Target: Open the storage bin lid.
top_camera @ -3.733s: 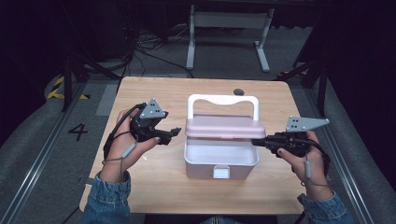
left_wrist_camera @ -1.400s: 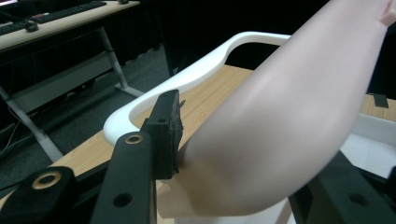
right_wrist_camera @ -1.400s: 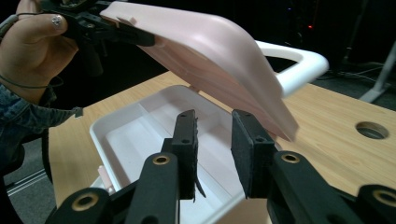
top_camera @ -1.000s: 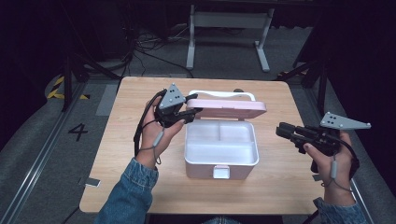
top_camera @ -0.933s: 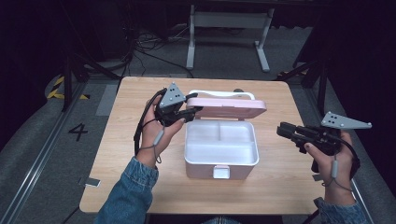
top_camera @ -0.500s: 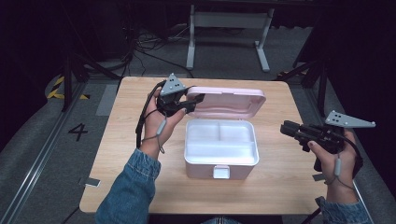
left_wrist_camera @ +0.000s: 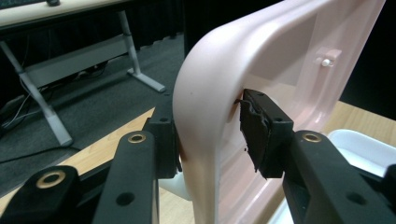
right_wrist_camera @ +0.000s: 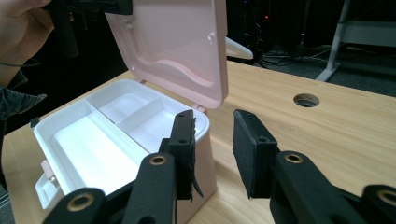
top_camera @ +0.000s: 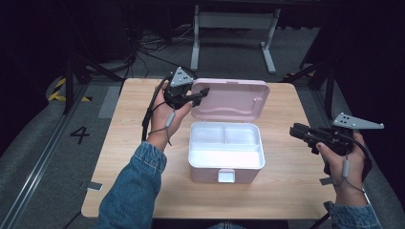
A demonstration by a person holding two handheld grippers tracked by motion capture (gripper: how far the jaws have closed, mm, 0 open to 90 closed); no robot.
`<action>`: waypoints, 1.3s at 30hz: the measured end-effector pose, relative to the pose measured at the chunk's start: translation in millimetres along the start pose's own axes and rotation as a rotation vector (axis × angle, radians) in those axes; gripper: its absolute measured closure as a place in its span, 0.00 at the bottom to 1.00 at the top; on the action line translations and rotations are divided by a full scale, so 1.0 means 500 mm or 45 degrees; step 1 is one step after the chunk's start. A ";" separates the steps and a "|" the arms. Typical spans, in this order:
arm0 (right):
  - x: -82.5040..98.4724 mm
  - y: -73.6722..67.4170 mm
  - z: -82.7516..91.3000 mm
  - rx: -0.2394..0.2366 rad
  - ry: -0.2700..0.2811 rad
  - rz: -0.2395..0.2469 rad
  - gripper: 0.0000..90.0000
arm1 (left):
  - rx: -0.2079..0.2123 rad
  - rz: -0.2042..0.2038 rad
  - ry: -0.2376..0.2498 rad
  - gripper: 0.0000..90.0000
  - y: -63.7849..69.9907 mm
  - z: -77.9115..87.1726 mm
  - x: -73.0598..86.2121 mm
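Pink lid (top_camera: 232,98) held up by left gripper (top_camera: 199,94), box open on worktop (top_camera: 282,186).
Left gripper clamped on lid's edge, one pad each side. White box (top_camera: 226,155) sits mid-worktop w/ bare compartments. Right gripper (top_camera: 295,132) hangs just right of box, touching nothing; its jaws have just been opening, nothing betw. them.

A pink lid (top_camera: 230,98) stands raised, nearly upright, at the box's far edge. The white box (top_camera: 226,153) sits mid-table, open, its compartments apparently empty.
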State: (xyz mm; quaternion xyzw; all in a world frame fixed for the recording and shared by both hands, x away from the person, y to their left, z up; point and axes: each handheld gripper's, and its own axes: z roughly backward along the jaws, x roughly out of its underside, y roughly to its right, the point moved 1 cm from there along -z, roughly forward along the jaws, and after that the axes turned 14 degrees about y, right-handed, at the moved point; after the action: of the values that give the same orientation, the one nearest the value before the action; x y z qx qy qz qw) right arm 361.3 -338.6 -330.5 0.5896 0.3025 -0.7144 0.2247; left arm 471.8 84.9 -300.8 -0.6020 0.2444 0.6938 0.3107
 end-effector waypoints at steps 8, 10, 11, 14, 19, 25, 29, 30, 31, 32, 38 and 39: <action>0.009 0.024 0.009 0.050 -0.021 -0.026 0.75 | -0.016 0.050 -0.008 0.65 -0.023 -0.024 0.006; 0.009 0.027 0.010 0.044 -0.022 -0.034 0.75 | -0.022 0.062 -0.012 0.65 -0.028 -0.030 0.008; 0.009 0.027 0.010 0.043 -0.021 -0.035 0.75 | -0.028 0.064 -0.006 0.64 -0.032 -0.034 0.010; 0.010 0.029 0.009 0.042 -0.024 -0.032 0.75 | -0.033 0.085 -0.021 0.63 -0.040 -0.043 0.014; 0.015 0.034 0.005 0.041 -0.034 -0.044 0.75 | -0.087 0.042 -0.046 0.60 -0.039 -0.056 0.015; 0.024 0.038 -0.005 0.046 -0.060 -0.057 0.74 | -0.102 0.080 -0.062 0.58 -0.052 -0.071 0.029; 0.025 0.040 -0.006 0.051 -0.058 -0.062 0.74 | -0.107 0.103 -0.075 0.57 -0.064 -0.084 0.040; 0.025 0.041 -0.006 0.053 -0.058 -0.061 0.73 | -0.114 0.101 -0.082 0.57 -0.066 -0.086 0.042; 0.026 0.041 -0.007 0.055 -0.059 -0.059 0.73 | -0.119 0.111 -0.087 0.57 -0.069 -0.090 0.046; 0.027 0.042 -0.008 0.057 -0.061 -0.059 0.73 | -0.119 0.125 -0.090 0.57 -0.071 -0.093 0.049; 0.029 0.045 -0.010 0.054 -0.065 -0.071 0.73 | -0.108 0.194 -0.115 0.58 -0.082 -0.106 0.057; 0.029 0.046 -0.009 0.053 -0.066 -0.072 0.73 | -0.105 0.205 -0.119 0.58 -0.084 -0.108 0.058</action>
State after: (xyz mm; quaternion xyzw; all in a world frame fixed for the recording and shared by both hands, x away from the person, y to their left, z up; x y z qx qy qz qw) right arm 377.1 -351.4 -349.1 0.5666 0.2982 -0.7417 0.1999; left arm 536.9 79.5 -336.4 -0.5597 0.2485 0.7533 0.2397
